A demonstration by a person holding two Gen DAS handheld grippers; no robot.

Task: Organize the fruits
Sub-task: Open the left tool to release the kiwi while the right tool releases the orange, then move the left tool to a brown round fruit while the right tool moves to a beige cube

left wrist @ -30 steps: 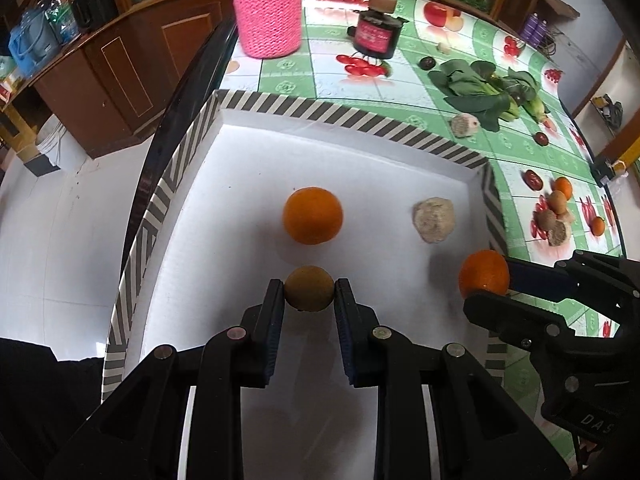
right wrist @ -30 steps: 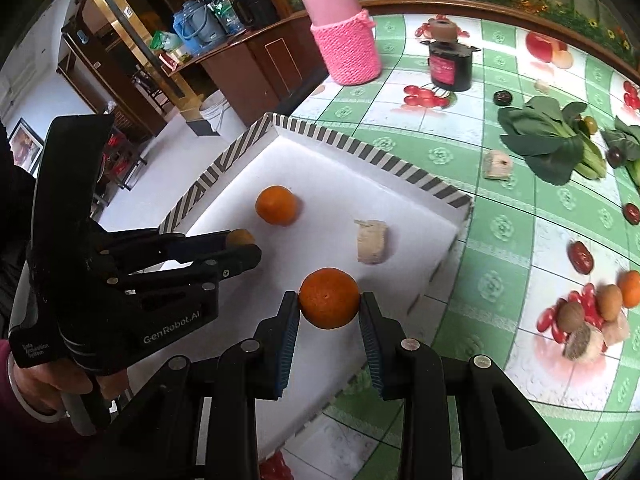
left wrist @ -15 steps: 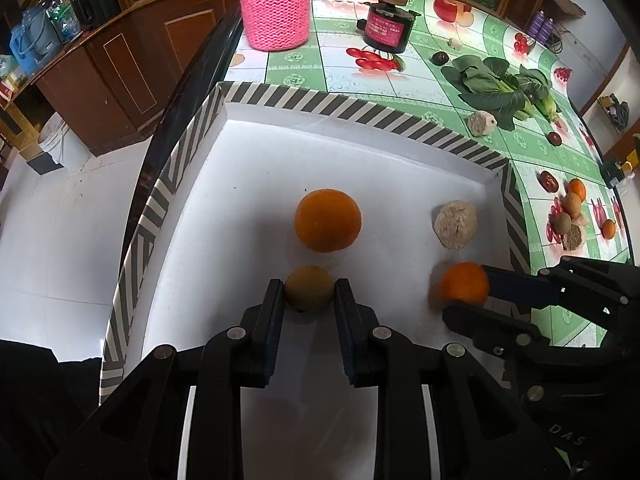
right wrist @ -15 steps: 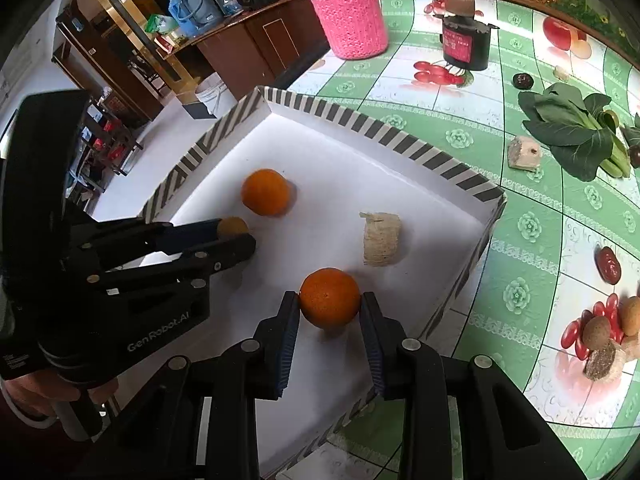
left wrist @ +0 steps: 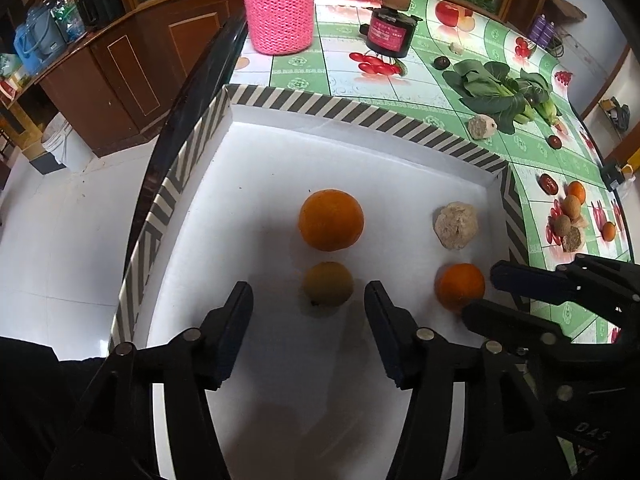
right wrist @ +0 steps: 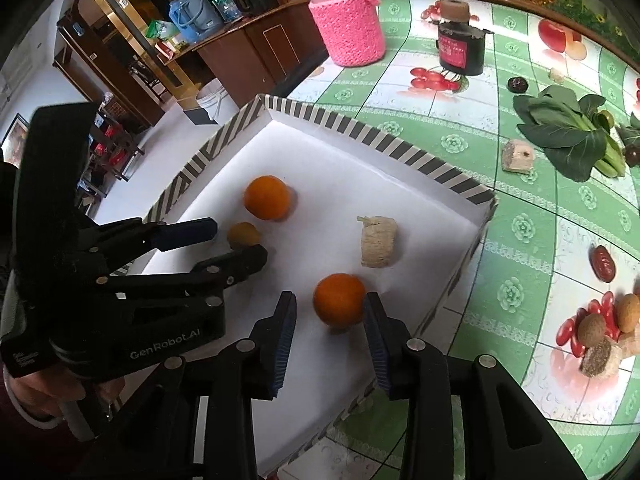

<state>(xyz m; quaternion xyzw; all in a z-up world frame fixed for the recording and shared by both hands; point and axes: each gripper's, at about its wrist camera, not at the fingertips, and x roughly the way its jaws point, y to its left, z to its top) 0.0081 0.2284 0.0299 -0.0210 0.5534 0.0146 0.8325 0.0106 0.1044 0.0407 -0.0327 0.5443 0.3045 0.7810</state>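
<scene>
Both grippers are in the release step, dropping fruit into the striped tray (left wrist: 360, 114).

Left gripper (left wrist: 308, 300): jaws opening, already clear of the brown fruit (left wrist: 328, 283). Fruit is sitting on the tray floor between the fingers, gaps showing on both sides, so it is let go. It is lying just in front of the big orange (left wrist: 331, 219), near but apart as far as I can tell.

Right gripper (right wrist: 329, 312): jaws opening too, but less far along. Small orange (right wrist: 339, 300) is between the pads; a gap is showing on the left side, while the right pad looks to be touching or nearly so. The orange is resting on the tray floor with a shadow under it, so I'm reading it as set down and no longer carried. It is sitting near the tray's right wall, just in front of the pale chunk (right wrist: 378, 242).

Next, by my judgement: both hands are needing to finish opening, then lift straight back along the fingers so the pads aren't nudging round fruit into a roll. After that, more loose fruit (right wrist: 600, 326) is waiting on the tablecloth (right wrist: 520, 224) to the right of the tray; the right hand is the closer one for it.
</scene>
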